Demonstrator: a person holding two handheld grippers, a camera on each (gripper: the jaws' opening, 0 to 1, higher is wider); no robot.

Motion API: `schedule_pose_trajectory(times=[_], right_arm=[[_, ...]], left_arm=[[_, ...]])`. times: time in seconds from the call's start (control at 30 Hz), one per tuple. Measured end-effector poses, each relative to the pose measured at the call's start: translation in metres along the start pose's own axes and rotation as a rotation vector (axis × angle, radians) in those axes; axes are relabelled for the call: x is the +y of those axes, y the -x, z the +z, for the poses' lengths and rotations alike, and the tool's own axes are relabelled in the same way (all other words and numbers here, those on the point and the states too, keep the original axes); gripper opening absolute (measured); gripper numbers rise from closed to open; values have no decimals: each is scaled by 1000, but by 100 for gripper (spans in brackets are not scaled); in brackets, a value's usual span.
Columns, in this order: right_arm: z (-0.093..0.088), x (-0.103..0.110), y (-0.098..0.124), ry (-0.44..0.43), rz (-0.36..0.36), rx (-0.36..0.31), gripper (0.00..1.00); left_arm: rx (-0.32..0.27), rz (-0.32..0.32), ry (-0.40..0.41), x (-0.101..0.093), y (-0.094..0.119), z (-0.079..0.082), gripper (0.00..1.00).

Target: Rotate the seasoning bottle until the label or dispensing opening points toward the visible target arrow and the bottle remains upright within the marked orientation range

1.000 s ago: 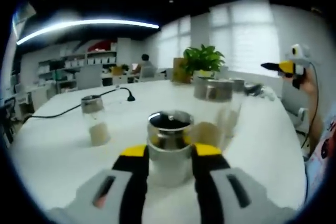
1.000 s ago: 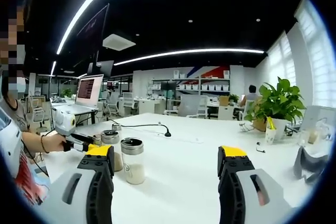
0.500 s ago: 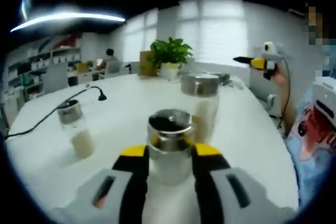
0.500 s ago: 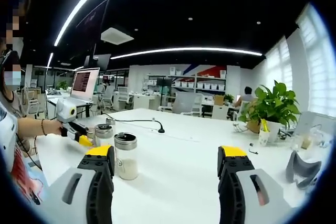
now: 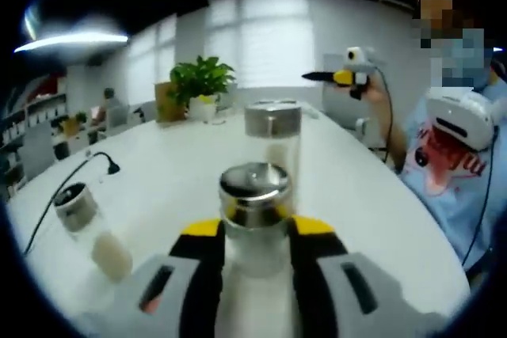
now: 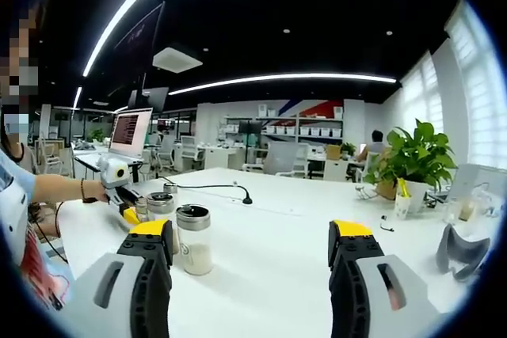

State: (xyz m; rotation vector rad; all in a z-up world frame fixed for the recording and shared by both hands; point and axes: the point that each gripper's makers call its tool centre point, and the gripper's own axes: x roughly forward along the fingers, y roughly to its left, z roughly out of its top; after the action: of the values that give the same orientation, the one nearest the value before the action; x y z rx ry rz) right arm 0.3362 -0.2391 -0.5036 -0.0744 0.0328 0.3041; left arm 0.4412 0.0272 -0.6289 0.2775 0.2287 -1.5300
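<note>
- Left gripper (image 5: 255, 231): fingers (image 5: 202, 271) closed narrow on the seasoning bottle (image 5: 255, 223), one on each side of its glass body, low on the white table (image 5: 372, 211).
- Seasoning bottle: clear glass, shiny metal cap, upright between the fingers; lower body looks whitish, but the contents are blurred and cannot be told. No label or opening direction readable.
- Second bottle (image 5: 274, 144): just behind the seasoning bottle, taller in view, metal cap, clear glass, pale powder in the lower part; upright.
- Third bottle (image 5: 89, 227): left of the seasoning bottle, apart from it, dark perforated cap, white powder filling the bottom part; looks tilted from the fisheye.
- Black cable (image 5: 75, 176) runs on the table behind the third bottle.
- Potted plant (image 5: 198, 85) at the table's far edge, well behind the seasoning bottle.
- Right gripper (image 6: 252, 263): fingers (image 6: 150, 263) spread wide, holding nothing, above the table, well apart from the seasoning bottle; also seen from the left gripper view (image 5: 348, 78), held in a hand, far right of the bottles.
- In the right gripper view, a bottle (image 6: 193, 239) with white powder in its bottom third stands just right of the right gripper's left finger; another capped bottle (image 6: 161, 207) behind it, next to the left gripper (image 6: 127, 210).
- Laptop (image 6: 131, 134) on a desk behind those bottles.
</note>
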Motion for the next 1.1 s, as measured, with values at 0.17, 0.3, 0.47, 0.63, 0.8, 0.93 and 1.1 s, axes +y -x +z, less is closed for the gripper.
schedule_pose_trajectory(times=[0.17,0.3,0.47,0.63,0.8,0.93,1.1], right_arm=[[-1,1,-1,-2,5,4,83],[-1,3,-2,15,11,9,83],[1,6,-2,1,28,-2,83],[-2,7,-3,-5,36,8,83],[-1,7,-2,-2,37,9,83],[-2,5,-1,-6,29,12,83],[-2,4,-1,-4,23,13,83]], left_arm=[[-1,-135,-22,-6,0,0,33],[-28,-206,-1,-4,1,0,33],[-31,-242,-11,-6,1,-1,33],[-31,-242,-16,-8,1,-1,34],[-14,-196,43,0,6,-2,46],[4,-70,70,14,17,-3,58],[-37,88,117,15,25,4,53]])
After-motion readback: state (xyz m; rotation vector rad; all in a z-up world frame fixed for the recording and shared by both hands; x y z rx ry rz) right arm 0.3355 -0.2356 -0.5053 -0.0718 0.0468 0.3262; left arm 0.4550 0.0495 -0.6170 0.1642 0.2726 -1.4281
